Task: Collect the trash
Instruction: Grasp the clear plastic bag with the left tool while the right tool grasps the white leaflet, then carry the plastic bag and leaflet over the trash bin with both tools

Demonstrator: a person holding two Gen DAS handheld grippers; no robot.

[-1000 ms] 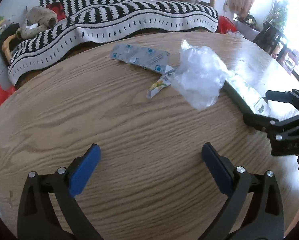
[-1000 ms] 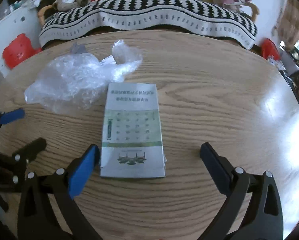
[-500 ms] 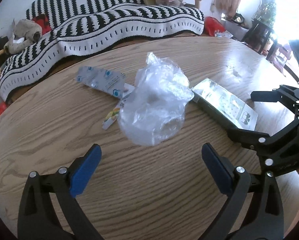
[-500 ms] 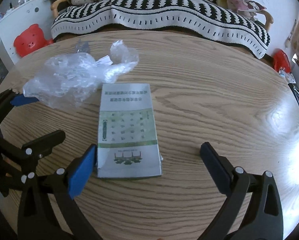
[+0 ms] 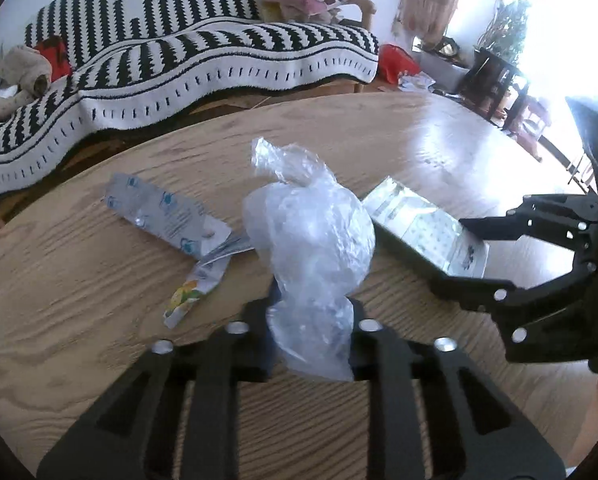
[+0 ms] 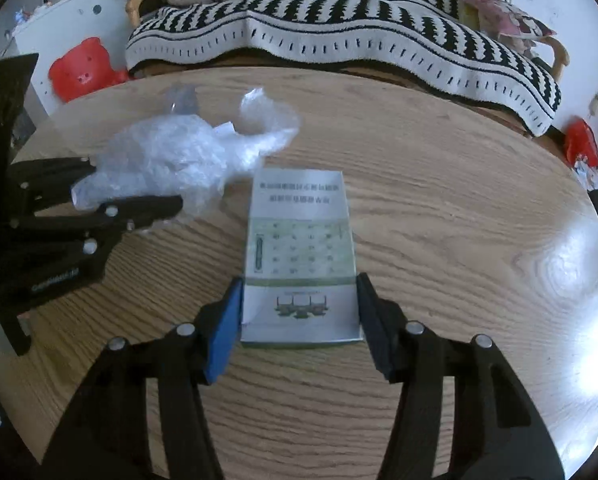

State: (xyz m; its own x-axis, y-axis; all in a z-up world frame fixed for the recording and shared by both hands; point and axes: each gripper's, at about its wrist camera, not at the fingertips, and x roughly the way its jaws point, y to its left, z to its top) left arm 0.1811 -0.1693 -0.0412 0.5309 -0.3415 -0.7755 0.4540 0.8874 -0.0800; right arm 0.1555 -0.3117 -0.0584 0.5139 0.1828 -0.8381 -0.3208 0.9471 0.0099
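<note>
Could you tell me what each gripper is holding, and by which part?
The left gripper is closing on the near end of the plastic bag. The right gripper is closing on the long sides of the box, near its near end.

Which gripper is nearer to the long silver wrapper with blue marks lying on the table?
Left. The left gripper is closing on the clear plastic bag, right beside the silver wrapper. The right gripper is closing around the box, beyond the bag.

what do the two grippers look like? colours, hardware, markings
Both match: black skeletal linkage frames with cut-out slots and silver round rivets. The right gripper has flat blue pads inside its fingers. The left gripper body bears small white lettering, too blurred to read.
</note>
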